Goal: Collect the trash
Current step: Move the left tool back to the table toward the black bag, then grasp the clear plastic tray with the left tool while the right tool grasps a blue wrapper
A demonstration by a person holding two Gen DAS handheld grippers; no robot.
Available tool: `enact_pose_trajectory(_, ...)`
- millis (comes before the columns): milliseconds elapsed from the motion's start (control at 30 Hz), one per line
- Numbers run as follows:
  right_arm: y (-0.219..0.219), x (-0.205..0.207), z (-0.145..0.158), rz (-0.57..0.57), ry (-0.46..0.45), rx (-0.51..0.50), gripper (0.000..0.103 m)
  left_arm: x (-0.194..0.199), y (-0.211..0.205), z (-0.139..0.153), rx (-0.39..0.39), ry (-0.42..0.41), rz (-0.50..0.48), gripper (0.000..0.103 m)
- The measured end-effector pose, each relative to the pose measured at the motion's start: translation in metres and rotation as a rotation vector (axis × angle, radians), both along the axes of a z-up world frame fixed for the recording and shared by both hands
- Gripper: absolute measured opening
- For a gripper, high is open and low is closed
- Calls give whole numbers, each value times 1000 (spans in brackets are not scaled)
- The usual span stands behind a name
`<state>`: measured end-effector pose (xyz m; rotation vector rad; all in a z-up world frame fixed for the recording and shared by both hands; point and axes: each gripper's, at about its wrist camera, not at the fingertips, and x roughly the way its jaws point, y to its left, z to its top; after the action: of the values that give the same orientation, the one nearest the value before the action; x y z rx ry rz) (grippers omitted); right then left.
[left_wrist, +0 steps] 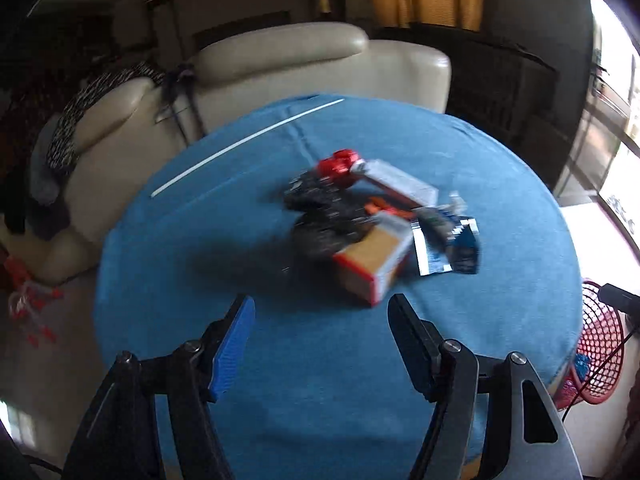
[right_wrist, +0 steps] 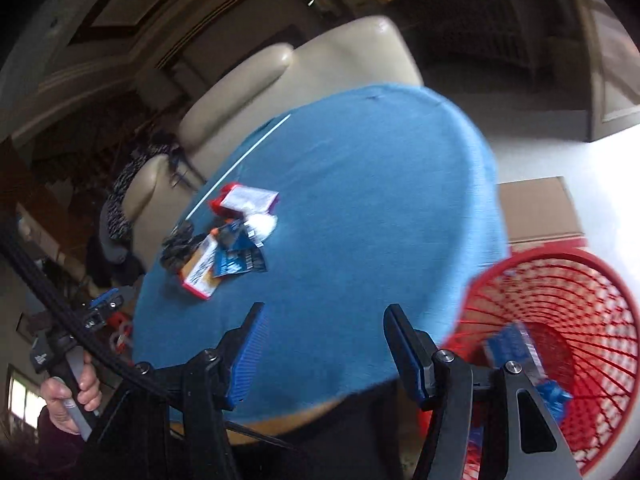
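Left wrist view looks down on the round blue counter (left_wrist: 340, 360), where the trash lies in one loose pile near the middle: an orange-and-white box (left_wrist: 372, 264) nearest the camera, a longer white box (left_wrist: 400, 184) behind it, a crumpled black wrapper (left_wrist: 320, 216), a blue foil packet (left_wrist: 452, 244) to the right and a red wrapper (left_wrist: 340, 166) at the far end. The left hand-held gripper (left_wrist: 322, 336) hangs over bare cloth short of the pile, jaws wide and empty. The right hand-held gripper (right_wrist: 324, 344) sits at the counter's near edge, jaws moderately wide, also empty

The red mesh basket (right_wrist: 560, 320) stands on the floor just off the counter's right edge and already holds some blue packets (right_wrist: 516, 352), so part of the job looks done and the pile is what remains. A sound next pick, I judge, is the orange-and-white box: it is nearest, rigid, and sits on top. Approach it across its narrow sides, close firmly, and lift clear before swinging right to the basket. The foil packet and black wrapper overlap each other, so they may drag along or slip; pinch those by a raised edge

A thin white stick (left_wrist: 248, 144) lies apart near the far rim. A cream sofa (left_wrist: 280, 64) sits beyond the counter, out of the way. A cardboard box (right_wrist: 540, 208) stands behind the basket. Nothing blocks the path from pile to basket; both views are blurred
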<state>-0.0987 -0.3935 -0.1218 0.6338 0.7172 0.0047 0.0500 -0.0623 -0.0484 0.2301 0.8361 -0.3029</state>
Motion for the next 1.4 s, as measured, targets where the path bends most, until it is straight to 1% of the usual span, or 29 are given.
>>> enact_pose_trajectory(67,16,26,3,58,4,-5,63,5,9,-5,-25,22,16,70)
enact_pose_trajectory(133,32,49,5,105,6,-28,63,13,12,-8,-63,62,5,70)
enact_pose_trajectory(200,41,71,7,133,8,-34,63,22,10,-14,-113,115,-15,70)
enact_pose_trajectory(300,51,109,2,172,26,-30,63,39,10,-23,-167,171,-10,70)
enact_pose_trajectory(367,55,131,-3,188,44,-25,63,51,15,-26,-189,195,6,70)
enact_pose_trajectory(467,60,161,-12,212,79,-27,63,68,22,-22,-216,213,43,70)
enact_pose_trajectory(533,61,177,-16,215,90,-12,63,80,23,-19,-240,220,40,70)
enact_pose_trajectory(633,66,196,-18,201,97,1,63,100,14,-17,-248,235,25,70)
enact_pose_trajectory(700,69,207,-20,209,102,18,64,113,4,-20,-261,262,-9,71)
enact_pose_trajectory(800,75,219,-27,229,133,30,64,128,-6,-28,-276,292,-30,70)
enact_pose_trajectory(867,79,222,-28,244,123,43,63,138,-10,-33,-301,305,-44,70)
enact_pose_trajectory(900,82,220,-26,251,101,35,53,142,-9,-37,-306,316,-32,59)
enact_pose_trajectory(933,85,217,-22,258,69,8,36,146,-8,-40,-309,331,-26,34)
enact_pose_trajectory(967,89,216,-20,272,58,-12,32,150,-8,-47,-306,359,-21,24)
enact_pose_trajectory(1000,91,214,-19,279,56,-24,28,154,-7,-53,-309,376,-13,20)
enact_pose_trajectory(1033,92,213,-18,280,53,-28,24,155,-6,-57,-312,385,-3,9)
enact_pose_trajectory(1067,93,211,-16,282,47,-32,23,155,-4,-62,-310,397,8,6)
enact_pose_trajectory(1167,97,202,-12,290,32,-47,23,149,7,-64,-332,395,32,6)
enact_pose_trajectory(1233,99,193,-9,290,18,-53,23,141,13,-58,-333,370,38,6)
enact_pose_trajectory(1300,100,181,-6,284,3,-53,23,132,19,-50,-318,331,44,5)
enact_pose_trajectory(1400,98,164,-1,278,-12,-39,23,119,30,-36,-330,281,47,5)
